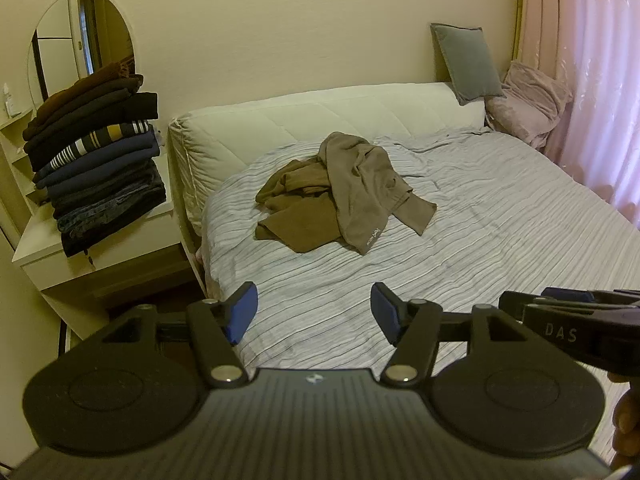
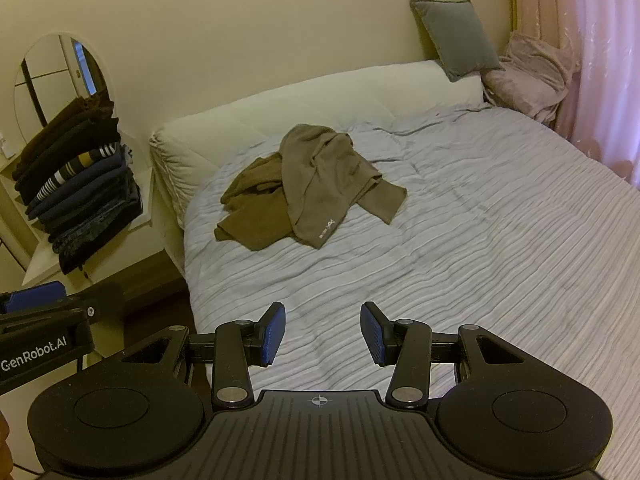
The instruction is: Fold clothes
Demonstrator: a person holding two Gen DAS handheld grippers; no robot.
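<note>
The left tongs (image 1: 313, 312) hang above the near edge of the bed (image 1: 500, 240), tips aimed toward the headboard (image 1: 320, 116), blue pads (image 1: 242, 312) spread wide with nothing between them. The right tongs (image 2: 323, 334) hover just beside them at the same near edge, level and pointing the same way, also spread and empty; their body shows at the right edge of the left view. Part of a hand (image 1: 624, 424) shows at the lower right of that view.

The clothes to fold lie in a crumpled heap toward the head end of the bed, nearer its left side, well apart from both tongs: a grey-brown sweatshirt (image 1: 360, 184) draped over an olive-brown garment (image 1: 296, 208), one sleeve trailing to the right.

Left of the bed, a pile of folded dark clothes (image 1: 96, 160) stands on the white bench (image 1: 120, 236) in front of an oval mirror (image 1: 76, 40). A grey cushion (image 1: 464, 60) and a pink one (image 1: 528, 100) sit in the far right corner by the curtain (image 1: 592, 80).
</note>
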